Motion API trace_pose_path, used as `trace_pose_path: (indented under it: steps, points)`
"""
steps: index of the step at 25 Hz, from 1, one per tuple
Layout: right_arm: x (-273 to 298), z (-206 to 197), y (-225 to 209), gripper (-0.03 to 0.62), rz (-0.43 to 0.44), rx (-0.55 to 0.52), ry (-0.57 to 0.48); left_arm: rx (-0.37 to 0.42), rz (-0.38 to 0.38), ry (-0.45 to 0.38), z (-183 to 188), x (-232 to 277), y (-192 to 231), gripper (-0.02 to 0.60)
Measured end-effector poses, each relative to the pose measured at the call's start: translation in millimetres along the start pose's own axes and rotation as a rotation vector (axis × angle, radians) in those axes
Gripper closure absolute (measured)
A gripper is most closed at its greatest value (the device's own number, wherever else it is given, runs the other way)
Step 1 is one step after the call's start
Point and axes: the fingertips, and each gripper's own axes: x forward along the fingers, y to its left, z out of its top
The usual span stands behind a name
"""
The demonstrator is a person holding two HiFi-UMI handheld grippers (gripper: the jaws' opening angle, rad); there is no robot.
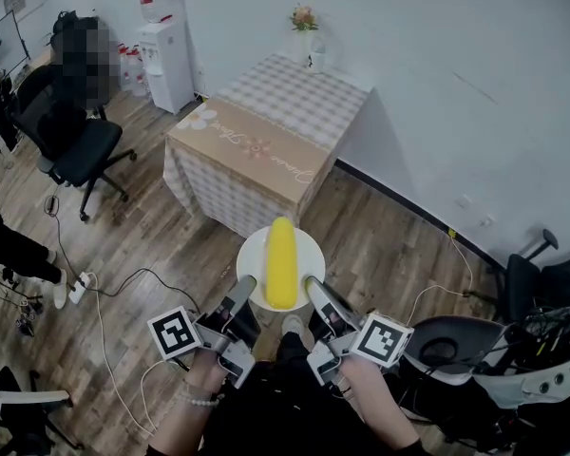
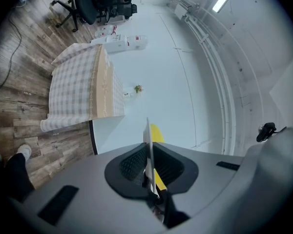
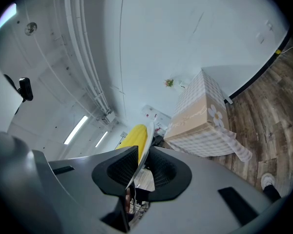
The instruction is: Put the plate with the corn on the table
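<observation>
Table [image 1: 252, 145] with checked cloth [image 1: 309, 103] stands against white wall [image 1: 437, 65] on wood floor [image 1: 142, 245].

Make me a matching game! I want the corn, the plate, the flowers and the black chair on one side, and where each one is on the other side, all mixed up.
Things:
1. corn
2. plate
3. flowers
4. black chair

Places:
A. on the wooden floor, left of the table
B. pinched at its rim by the left gripper and the right gripper
C. lying on the plate
D. at the far end of the table, near the wall

Right pairs: 1-C, 2-B, 3-D, 4-A.
</observation>
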Motion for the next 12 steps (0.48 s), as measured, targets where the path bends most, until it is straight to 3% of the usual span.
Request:
trace_pose_path:
  steps: [4,12]
  points:
    - [2,-9,-1,0.497,0.011,-0.014,0.000,0.010,-0.008,0.001,2,-8,8,0.545]
    - [17,50,-26,0.497,0.010,0.005,0.025,0.000,0.011,-0.018,7,57,3,0.545]
